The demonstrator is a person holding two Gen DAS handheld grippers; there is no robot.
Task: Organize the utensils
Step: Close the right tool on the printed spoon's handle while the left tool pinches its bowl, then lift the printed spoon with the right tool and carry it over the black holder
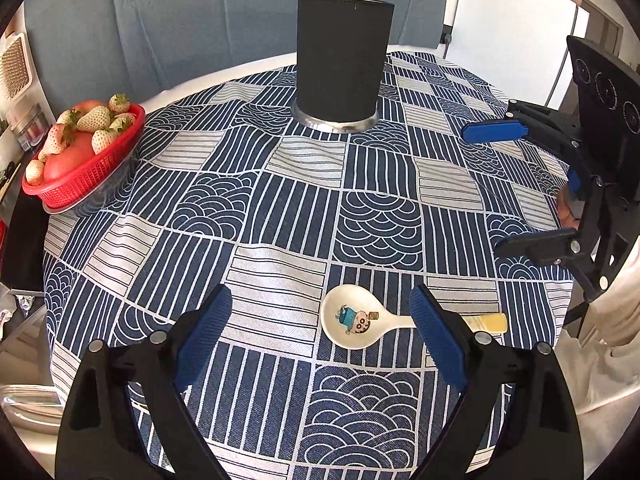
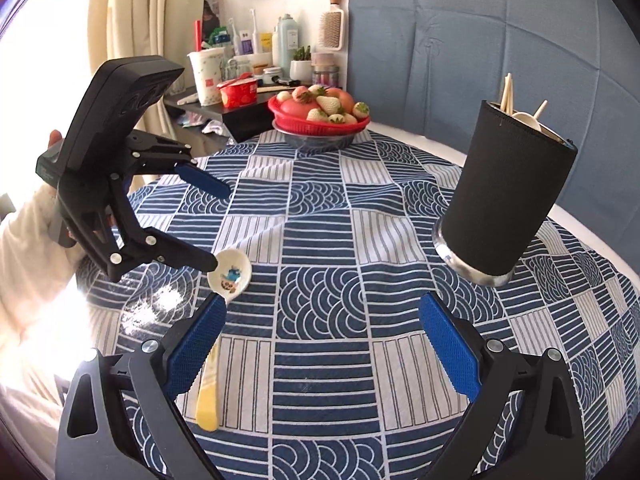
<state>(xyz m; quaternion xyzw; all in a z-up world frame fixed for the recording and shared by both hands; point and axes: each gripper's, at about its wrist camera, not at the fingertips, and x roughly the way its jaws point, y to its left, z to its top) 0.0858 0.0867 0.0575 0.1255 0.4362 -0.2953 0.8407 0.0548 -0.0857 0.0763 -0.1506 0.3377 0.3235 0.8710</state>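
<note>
Presently the pickup stage is in hand: one spoon (image 1: 354, 318) lies flat on the patterned tablecloth (image 1: 280, 216) near the table's front edge, bowl to the left, yellow handle end to the right. The left gripper (image 1: 322, 316) hangs over it with jaws spread wide and nothing between the pads; its right finger (image 1: 438, 340) crosses above the handle, apparently without touching. The right gripper (image 2: 322, 334) is likewise open and empty, well clear of the spoon's bowl. The black holder (image 1: 342, 60), already carrying chopsticks and a spoon, stands upright at the far middle of the table. Next move, in my judgement: centre the left jaws on the spoon, close, lift, carry far to the holder. Open cloth lies between; the red fruit basket (image 1: 86, 168) sits at the far-left edge, out of the path.
</note>
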